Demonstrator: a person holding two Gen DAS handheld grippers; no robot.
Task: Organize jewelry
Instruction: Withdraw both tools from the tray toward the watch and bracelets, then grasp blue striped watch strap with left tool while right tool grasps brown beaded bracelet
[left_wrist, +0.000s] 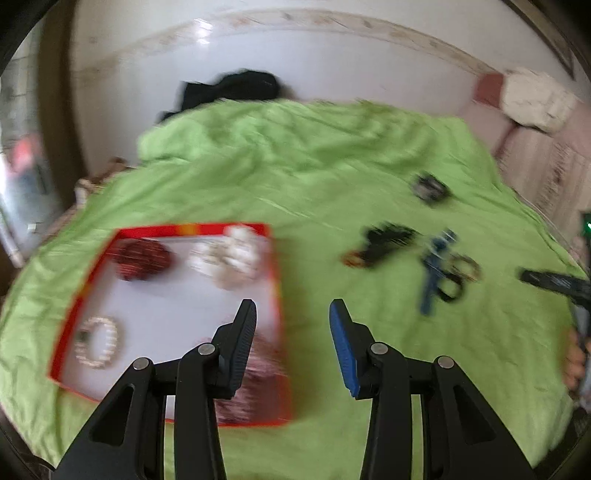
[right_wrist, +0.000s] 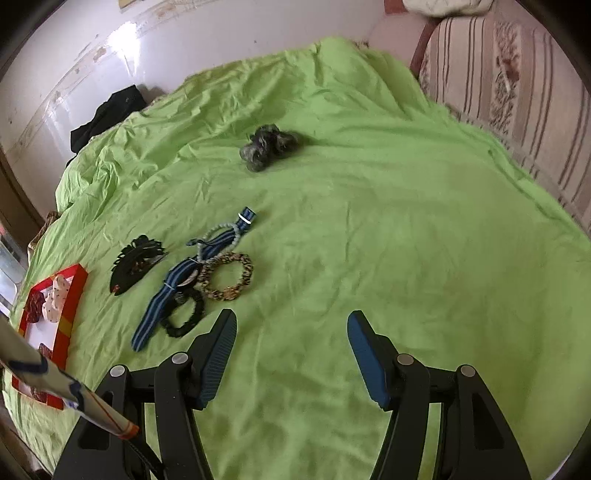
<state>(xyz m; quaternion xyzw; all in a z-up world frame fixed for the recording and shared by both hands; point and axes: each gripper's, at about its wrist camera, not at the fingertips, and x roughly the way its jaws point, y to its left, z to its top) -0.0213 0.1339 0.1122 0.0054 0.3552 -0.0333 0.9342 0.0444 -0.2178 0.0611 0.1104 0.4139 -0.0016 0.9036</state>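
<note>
A red-rimmed white tray (left_wrist: 275, 280) lies on the green sheet and holds a dark red scrunchie (left_wrist: 142, 260), white pieces (left_wrist: 231, 260) and a pearl bracelet (left_wrist: 98, 341). My left gripper (left_wrist: 293, 314) is open and empty, over the tray's right edge. Loose on the sheet are a black hair clip (right_wrist: 135, 264), a blue striped strap (right_wrist: 173, 291), a leopard scrunchie (right_wrist: 227, 277), a black hair tie (right_wrist: 184, 315) and a grey scrunchie (right_wrist: 267, 146). My right gripper (right_wrist: 291, 323) is open and empty, just right of the hair tie. The tray also shows in the right wrist view (right_wrist: 72, 302).
The green sheet (right_wrist: 388, 221) covers a bed by a white wall. A black cloth (left_wrist: 231, 90) lies at the bed's far edge. A striped floral sofa (right_wrist: 517, 85) stands to the right. The right gripper shows in the left wrist view (left_wrist: 554, 282).
</note>
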